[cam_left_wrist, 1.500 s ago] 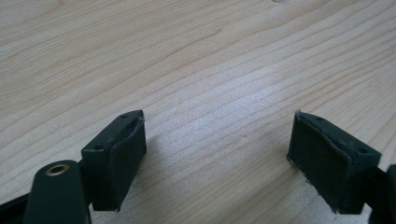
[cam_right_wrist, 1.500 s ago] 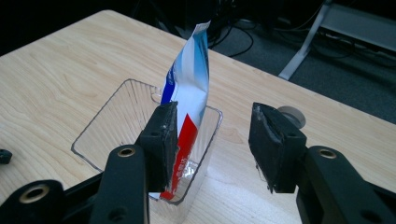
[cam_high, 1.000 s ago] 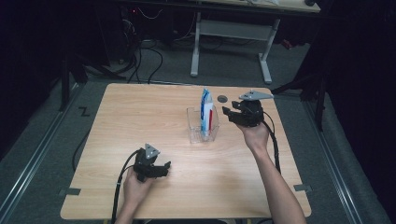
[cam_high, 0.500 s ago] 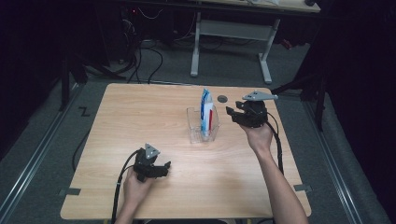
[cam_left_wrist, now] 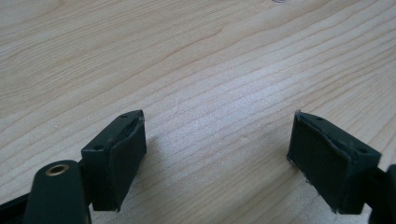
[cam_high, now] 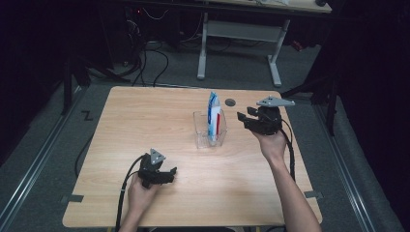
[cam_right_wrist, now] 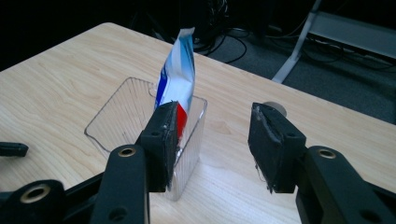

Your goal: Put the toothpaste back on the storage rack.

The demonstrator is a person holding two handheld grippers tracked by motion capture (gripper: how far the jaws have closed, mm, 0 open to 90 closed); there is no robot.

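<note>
The right tool, half open and empty, is held beside the pouch standing in a clear container; the pouch should be approached squarely. The left tool is rested wide open on the surface.

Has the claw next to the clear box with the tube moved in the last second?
Yes, slightly. The right claw has shifted a little toward the near table edge, staying just right of the box.

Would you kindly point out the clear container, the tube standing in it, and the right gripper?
clear container (cam_right_wrist: 112, 116), right gripper view, ribbed left wall.
tube (cam_right_wrist: 180, 70), right gripper view, upper blue-and-white body.
right gripper (cam_high: 245, 119), high view, between its jaw tips.
</note>
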